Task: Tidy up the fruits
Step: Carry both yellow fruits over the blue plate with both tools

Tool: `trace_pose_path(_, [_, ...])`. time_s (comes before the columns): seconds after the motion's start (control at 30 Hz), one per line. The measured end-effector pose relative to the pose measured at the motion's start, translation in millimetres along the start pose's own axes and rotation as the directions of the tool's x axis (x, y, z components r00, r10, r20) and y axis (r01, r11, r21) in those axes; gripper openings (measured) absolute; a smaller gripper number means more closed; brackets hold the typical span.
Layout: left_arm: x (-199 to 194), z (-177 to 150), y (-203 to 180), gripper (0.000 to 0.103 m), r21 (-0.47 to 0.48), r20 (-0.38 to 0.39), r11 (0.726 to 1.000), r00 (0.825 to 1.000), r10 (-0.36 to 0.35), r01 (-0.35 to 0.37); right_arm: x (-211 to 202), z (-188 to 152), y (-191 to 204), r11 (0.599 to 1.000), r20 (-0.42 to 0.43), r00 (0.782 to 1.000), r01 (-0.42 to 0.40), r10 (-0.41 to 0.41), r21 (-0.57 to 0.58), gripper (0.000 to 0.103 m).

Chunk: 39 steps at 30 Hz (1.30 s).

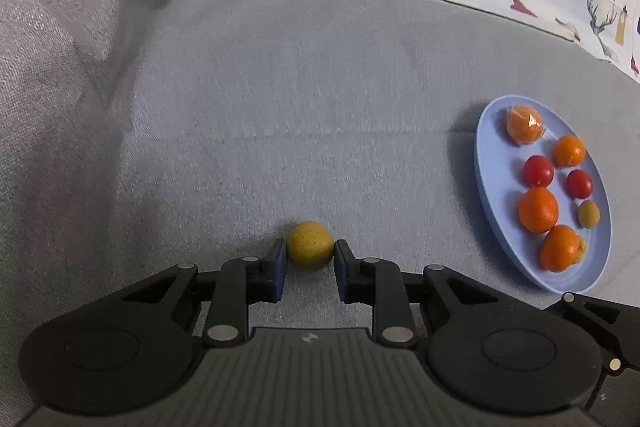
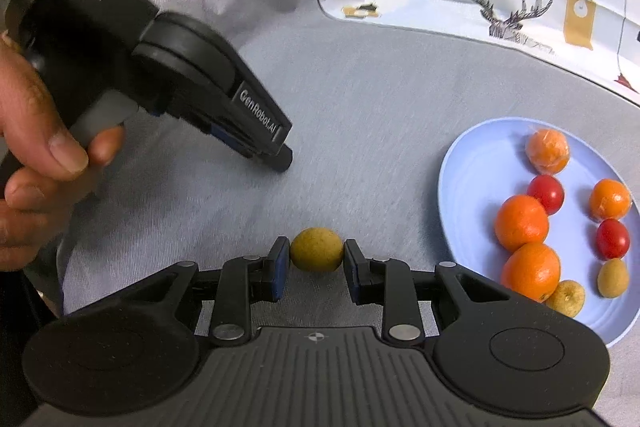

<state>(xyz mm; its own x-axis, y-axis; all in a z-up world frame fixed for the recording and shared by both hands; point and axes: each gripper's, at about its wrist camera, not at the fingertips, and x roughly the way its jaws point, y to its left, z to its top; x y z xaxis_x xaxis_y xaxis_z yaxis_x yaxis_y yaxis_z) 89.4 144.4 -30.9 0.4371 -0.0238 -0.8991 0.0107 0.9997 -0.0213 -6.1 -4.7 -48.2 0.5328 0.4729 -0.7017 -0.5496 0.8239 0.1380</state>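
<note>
Fingers of the left gripper are pressing on either side of a speckled yellow fruit, which is sitting right at their tips, centred between the blue pads and low over the grey cloth. The right wrist view is showing this same gripper from the side, with the person's left hand wrapping its handle, but its near finger is hiding the fruit there. Further right, the right gripper is bracketing a yellow-brown fruit, again at the very tips. The pads are standing so close to its sides that I cannot tell whether they are gripping it or only flanking it, nor whether it is resting on the cloth or being lifted. Furthest right, the pale blue plate is carrying mandarins, cherry tomatoes and a few small yellow fruits, so the step in hand is probably bringing these last two over to join them. Doing that well is likely calling for a light, even squeeze, since each round fruit is sitting so far forward that it could pop out. It should also go low onto a bare patch on the plate's near left side, because a drop could be sending it rolling into the fruit already there.
</note>
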Motion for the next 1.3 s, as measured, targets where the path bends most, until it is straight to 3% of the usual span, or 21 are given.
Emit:
trace_pose_path(0.4, [-23,7,-15,0.027,0.015,0.133,0.999,0.990,-0.041,0.039,-26,4,-8,0.999,0.164,0.986,0.039,-0.038,-0.003,0.030])
trace_pose_path(0.57, [-33,12,-39,0.027,0.042,0.199,0.995,0.975,-0.099,0.093,-45,4,-23,0.994,0.259,0.960,0.108,-0.111,0.028,0.030])
trace_pose_path(0.67, [-34,14,-60,0.027,0.072,0.224,0.990,0.965,-0.138,0.125,-55,4,-43,0.978,0.288,0.936,0.179,-0.202,0.103,0.030])
trace_pose_path(0.8, [-27,16,-90,0.027,0.119,0.223,0.980,0.958,-0.181,0.157,-63,0,-81,0.931,0.265,0.904,0.276,-0.336,0.239,0.030])
trace_pose_path(0.93, [-15,16,-116,0.027,0.167,0.189,0.971,0.960,-0.204,0.173,-58,-8,-117,0.882,0.191,0.894,0.326,-0.405,0.341,0.030])
trace_pose_path(1.07, [-4,15,-133,0.027,0.209,0.161,0.964,0.966,-0.200,0.165,-56,-15,-132,0.860,0.162,0.890,0.343,-0.426,0.379,0.030])
trace_pose_path(1.3, [9,15,-144,0.027,0.233,0.124,0.961,0.975,-0.182,0.150,-46,-15,-135,0.860,0.135,0.899,0.342,-0.417,0.379,0.030])
